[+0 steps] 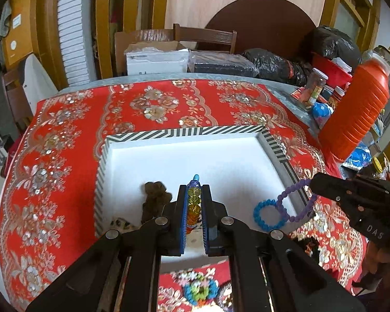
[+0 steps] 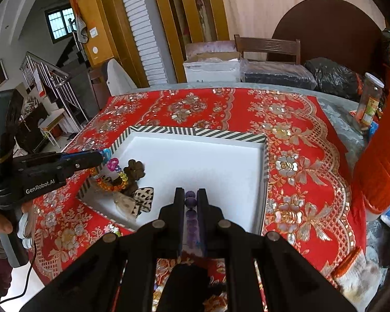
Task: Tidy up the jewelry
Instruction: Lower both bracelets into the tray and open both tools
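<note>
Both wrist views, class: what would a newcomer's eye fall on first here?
First the red floral tablecloth, with the striped-rimmed white tray at its middle. Then the left hand-held gripper shut on a multicoloured bead bracelet, and the right hand-held gripper shut on a purple bead bracelet at the tray's right edge.

A table carries a red cloth (image 2: pixel 286 119) with gold and silver flowers. Behind it stand a wooden chair (image 2: pixel 267 45) and a dark round board (image 2: pixel 330 26) that leans on a pale wooden wall (image 2: pixel 260 0). At the left are yellow wooden door frames (image 2: pixel 104 26), a staircase with a metal railing (image 2: pixel 52 78) and a small window (image 2: pixel 59 22) with daylight.
</note>
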`<state>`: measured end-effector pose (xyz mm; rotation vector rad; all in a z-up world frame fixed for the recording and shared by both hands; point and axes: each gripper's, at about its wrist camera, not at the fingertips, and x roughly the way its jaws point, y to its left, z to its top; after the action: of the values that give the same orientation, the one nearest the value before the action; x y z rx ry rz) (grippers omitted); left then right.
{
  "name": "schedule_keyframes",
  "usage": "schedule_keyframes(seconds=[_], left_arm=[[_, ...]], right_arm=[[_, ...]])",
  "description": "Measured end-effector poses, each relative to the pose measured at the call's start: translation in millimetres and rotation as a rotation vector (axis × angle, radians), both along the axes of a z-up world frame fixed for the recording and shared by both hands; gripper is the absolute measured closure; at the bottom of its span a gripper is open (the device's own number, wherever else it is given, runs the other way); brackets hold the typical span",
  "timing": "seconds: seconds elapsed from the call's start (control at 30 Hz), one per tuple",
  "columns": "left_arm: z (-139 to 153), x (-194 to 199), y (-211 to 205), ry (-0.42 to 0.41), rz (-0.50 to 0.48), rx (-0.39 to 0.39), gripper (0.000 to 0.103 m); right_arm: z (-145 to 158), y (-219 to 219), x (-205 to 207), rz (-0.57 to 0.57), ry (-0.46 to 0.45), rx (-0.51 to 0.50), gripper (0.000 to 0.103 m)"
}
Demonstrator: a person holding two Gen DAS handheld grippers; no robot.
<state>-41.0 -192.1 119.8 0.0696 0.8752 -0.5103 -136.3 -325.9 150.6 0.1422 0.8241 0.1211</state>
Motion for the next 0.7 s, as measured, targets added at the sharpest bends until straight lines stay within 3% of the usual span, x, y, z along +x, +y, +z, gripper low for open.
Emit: schedule_keyframes(seconds=[0.43,0.7], left_arm=[[-31.9,37.3,-26.5,0.096,0.016,-0.06,0.098],[-64.4,54.3,-6.8,0.15,0.094,-0.03,0.098]], right_arm=[[-29.1,-0.7,60.3,0.001,0.078,0.021,0.094],[-75.3,-38.4,83.3,-0.116,0.186,-0.01,0.094]])
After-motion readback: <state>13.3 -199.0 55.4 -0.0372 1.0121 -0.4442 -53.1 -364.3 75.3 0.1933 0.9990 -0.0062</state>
